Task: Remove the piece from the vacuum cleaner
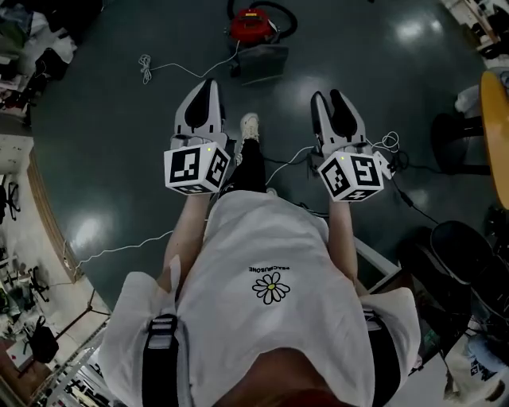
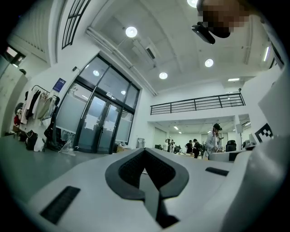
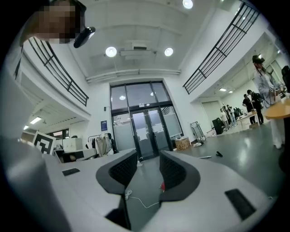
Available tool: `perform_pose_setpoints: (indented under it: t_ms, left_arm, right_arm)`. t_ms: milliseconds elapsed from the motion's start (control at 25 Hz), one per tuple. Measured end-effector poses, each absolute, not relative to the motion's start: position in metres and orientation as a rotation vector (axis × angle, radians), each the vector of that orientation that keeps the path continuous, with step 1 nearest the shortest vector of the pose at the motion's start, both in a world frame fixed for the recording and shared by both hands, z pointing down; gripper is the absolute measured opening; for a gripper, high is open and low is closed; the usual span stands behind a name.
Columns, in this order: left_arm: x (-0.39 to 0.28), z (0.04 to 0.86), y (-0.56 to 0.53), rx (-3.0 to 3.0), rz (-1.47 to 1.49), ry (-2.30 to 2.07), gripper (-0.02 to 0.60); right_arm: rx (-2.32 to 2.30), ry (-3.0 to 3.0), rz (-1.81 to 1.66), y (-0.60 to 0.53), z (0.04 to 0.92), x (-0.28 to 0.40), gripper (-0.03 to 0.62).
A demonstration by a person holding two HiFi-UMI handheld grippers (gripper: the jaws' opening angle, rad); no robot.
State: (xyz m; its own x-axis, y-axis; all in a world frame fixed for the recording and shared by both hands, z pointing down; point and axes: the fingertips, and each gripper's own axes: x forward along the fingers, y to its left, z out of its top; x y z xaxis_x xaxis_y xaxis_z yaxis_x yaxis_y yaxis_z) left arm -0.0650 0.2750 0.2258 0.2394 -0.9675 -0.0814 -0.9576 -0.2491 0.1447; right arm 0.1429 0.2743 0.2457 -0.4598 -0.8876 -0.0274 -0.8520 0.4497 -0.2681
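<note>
A red vacuum cleaner point(image 1: 253, 24) with a black hose stands on the dark floor well ahead of me. A dark grey boxy part point(image 1: 263, 63) lies just in front of it. Both grippers are held at waist height, far short of it. My left gripper point(image 1: 208, 86) points forward with its jaws together and nothing between them; in the left gripper view the dark pads point(image 2: 131, 170) meet at the left gripper's point(image 2: 145, 152) tip. My right gripper point(image 1: 332, 99) is open and empty. A sliver of the red vacuum point(image 3: 162, 186) shows through the right gripper's point(image 3: 148, 156) gap.
A white cable point(image 1: 145, 67) trails over the floor at the left, and more cables point(image 1: 390, 143) lie by my right gripper. Black chairs point(image 1: 465, 254) and a yellow table edge point(image 1: 497, 135) stand at the right. Glass doors point(image 3: 140, 122) are ahead; people point(image 2: 215, 136) stand at desks.
</note>
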Motion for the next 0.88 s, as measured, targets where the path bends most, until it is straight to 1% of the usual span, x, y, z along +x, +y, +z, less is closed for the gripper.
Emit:
perform_pose_setpoints:
  t_ms: [280, 520, 720, 880]
  left_arm:
    - [-0.074, 0.233, 0.175, 2.45, -0.257, -1.847, 0.003]
    - [-0.105, 0.25, 0.066, 2.438, -0.242, -1.821, 0.003]
    - [-0.135, 0.249, -0.033, 2.428, -0.214, -1.776, 0.003]
    - [-0.146, 0.255, -0.086, 2.433, -0.189, -1.742, 0.003]
  right_arm:
    - [-1.592, 2.586, -0.28, 0.177, 0.253, 0.127, 0.14]
    - [-1.612, 2.647, -0.267, 0.074, 0.265, 0.092, 0.14]
    - [-1.652, 2.675, -0.281, -0.013, 0.257, 0.061, 0.14]
    - [-1.692, 2.631, -0.307, -0.054, 0.256, 0.053, 0.14]
